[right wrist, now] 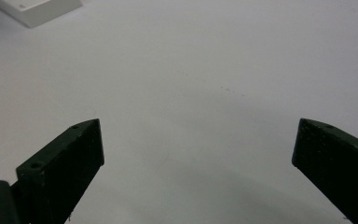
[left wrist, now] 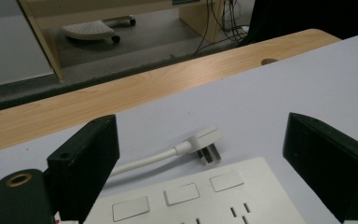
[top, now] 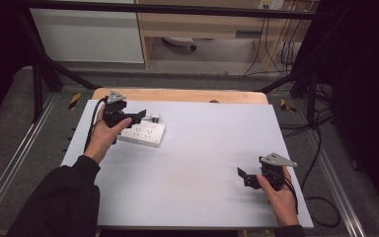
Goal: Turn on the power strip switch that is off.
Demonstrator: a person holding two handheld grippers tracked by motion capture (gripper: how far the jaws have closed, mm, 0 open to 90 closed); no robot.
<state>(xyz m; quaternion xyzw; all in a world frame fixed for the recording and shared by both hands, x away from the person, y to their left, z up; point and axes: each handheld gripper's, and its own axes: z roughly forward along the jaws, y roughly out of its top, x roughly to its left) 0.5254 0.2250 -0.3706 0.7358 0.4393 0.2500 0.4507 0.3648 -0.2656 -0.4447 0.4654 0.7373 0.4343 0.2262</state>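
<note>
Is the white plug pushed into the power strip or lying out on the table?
Out. The plug lies on the table just beyond the power strip, prongs bare.

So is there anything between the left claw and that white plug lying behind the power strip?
Only the power strip itself: its back edge lies between the open left claw and the plug, which rests on the white table just past it.

The strip (left wrist: 205, 196) runs off the bottom edge in the left gripper view, its sockets cut short; in the right gripper view one corner (right wrist: 37, 9) shows at the top edge. The cord (left wrist: 144, 161) passes behind the left tool (left wrist: 200, 154). From above, the plug (top: 153, 117) is too small to make out.
</note>
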